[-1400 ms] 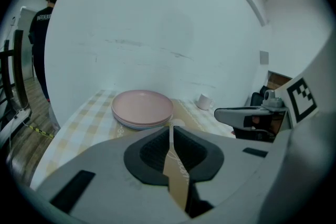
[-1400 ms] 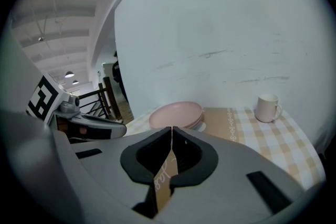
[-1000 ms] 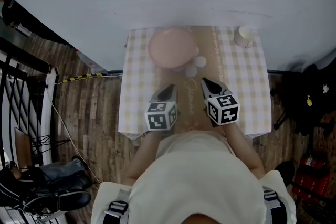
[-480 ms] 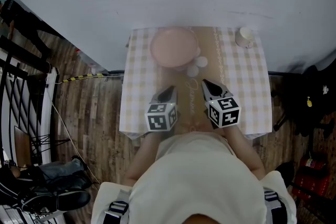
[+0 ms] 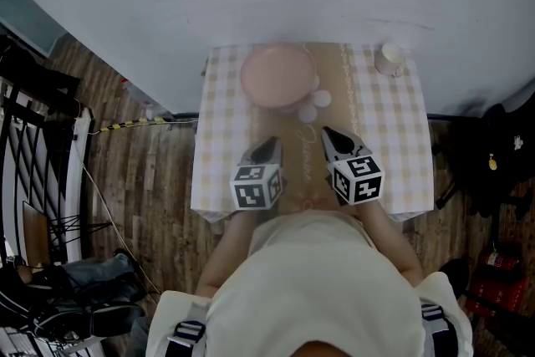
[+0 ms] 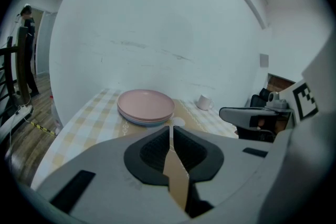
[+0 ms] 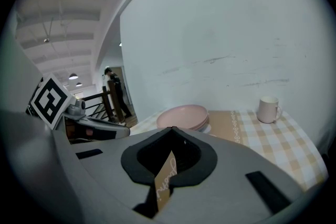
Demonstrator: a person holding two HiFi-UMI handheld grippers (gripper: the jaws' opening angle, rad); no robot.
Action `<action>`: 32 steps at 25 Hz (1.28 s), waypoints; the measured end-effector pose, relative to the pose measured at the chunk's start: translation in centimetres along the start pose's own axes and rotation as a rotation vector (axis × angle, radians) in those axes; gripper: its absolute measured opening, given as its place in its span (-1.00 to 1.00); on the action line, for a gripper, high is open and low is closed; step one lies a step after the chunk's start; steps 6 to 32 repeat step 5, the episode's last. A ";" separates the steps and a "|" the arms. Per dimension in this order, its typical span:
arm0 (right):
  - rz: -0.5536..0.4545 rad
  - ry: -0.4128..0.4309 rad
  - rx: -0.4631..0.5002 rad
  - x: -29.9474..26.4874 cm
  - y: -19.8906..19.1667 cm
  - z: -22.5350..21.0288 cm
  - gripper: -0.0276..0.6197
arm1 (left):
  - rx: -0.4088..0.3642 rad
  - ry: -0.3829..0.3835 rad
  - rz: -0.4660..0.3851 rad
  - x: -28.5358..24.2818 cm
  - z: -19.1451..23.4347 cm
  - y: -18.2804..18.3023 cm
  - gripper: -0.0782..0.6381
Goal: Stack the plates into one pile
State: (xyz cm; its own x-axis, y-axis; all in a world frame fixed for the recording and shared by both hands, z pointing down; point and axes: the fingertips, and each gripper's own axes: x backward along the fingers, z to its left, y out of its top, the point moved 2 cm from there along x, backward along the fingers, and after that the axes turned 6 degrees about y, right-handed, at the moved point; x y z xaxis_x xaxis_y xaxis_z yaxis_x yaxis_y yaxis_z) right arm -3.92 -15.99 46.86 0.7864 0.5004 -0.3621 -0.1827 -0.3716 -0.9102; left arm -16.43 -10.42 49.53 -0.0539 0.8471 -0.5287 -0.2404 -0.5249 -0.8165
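Observation:
A pile of plates (image 5: 277, 76) with a pink one on top stands at the far left of the checked table (image 5: 221, 146). In the left gripper view a bluish rim shows under the pink plates (image 6: 146, 105), and they also appear in the right gripper view (image 7: 184, 115). My left gripper (image 5: 267, 148) hovers over the near half of the table, short of the pile, its jaws closed to a thin slit with nothing in them (image 6: 171, 131). My right gripper (image 5: 329, 135) is beside it, shut and empty (image 7: 170, 134).
A white mug (image 5: 389, 58) stands at the far right corner (image 7: 268, 109). Two small white round pieces (image 5: 313, 105) lie just in front of the pile on the tan runner (image 5: 326, 79). A white wall runs behind the table; wooden floor and a dark railing (image 5: 33, 104) are at left.
Both grippers and the plates have stayed where they were. A dark figure at the far left edge has slipped out of sight.

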 end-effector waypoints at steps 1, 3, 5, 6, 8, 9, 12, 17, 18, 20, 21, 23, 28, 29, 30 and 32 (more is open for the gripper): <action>-0.003 0.000 0.000 0.0 0.0 0.0 -0.92 | 0.002 0.000 -0.001 0.0 0.0 0.0 -0.72; -0.007 -0.001 0.001 0.1 0.0 0.0 -0.92 | 0.004 0.000 -0.004 0.0 0.0 0.1 -0.72; -0.010 -0.004 0.002 0.1 0.1 -0.1 -0.91 | 0.005 0.000 -0.008 0.0 0.1 0.2 -0.72; -0.010 -0.004 0.002 0.1 0.1 -0.1 -0.91 | 0.005 0.000 -0.008 0.0 0.1 0.2 -0.72; -0.010 -0.004 0.002 0.1 0.1 -0.1 -0.91 | 0.005 0.000 -0.008 0.0 0.1 0.2 -0.72; -0.010 -0.004 0.002 0.1 0.1 -0.1 -0.91 | 0.005 0.000 -0.008 0.0 0.1 0.2 -0.72; -0.010 -0.004 0.002 0.1 0.1 -0.1 -0.91 | 0.005 0.000 -0.008 0.0 0.1 0.2 -0.72; -0.010 -0.004 0.002 0.1 0.1 -0.1 -0.91 | 0.005 0.000 -0.008 0.0 0.1 0.2 -0.72; -0.010 -0.004 0.002 0.1 0.1 -0.1 -0.91 | 0.005 0.000 -0.008 0.0 0.1 0.2 -0.72; -0.010 -0.004 0.002 0.1 0.1 -0.1 -0.91 | 0.005 0.000 -0.008 0.0 0.1 0.2 -0.72; -0.010 -0.004 0.002 0.1 0.1 -0.1 -0.91 | 0.005 0.000 -0.008 0.0 0.1 0.2 -0.72; -0.010 -0.004 0.002 0.1 0.1 -0.1 -0.91 | 0.005 0.000 -0.008 0.0 0.1 0.2 -0.72; -0.010 -0.004 0.002 0.1 0.1 -0.1 -0.91 | 0.005 0.000 -0.008 0.0 0.1 0.2 -0.72; -0.010 -0.004 0.002 0.1 0.1 -0.1 -0.91 | 0.005 0.000 -0.008 0.0 0.1 0.2 -0.72; -0.010 -0.004 0.002 0.1 0.1 -0.1 -0.91 | 0.005 0.000 -0.008 0.0 0.1 0.2 -0.72; -0.010 -0.004 0.002 0.1 0.1 -0.1 -0.91 | 0.005 0.000 -0.008 0.0 0.1 0.2 -0.72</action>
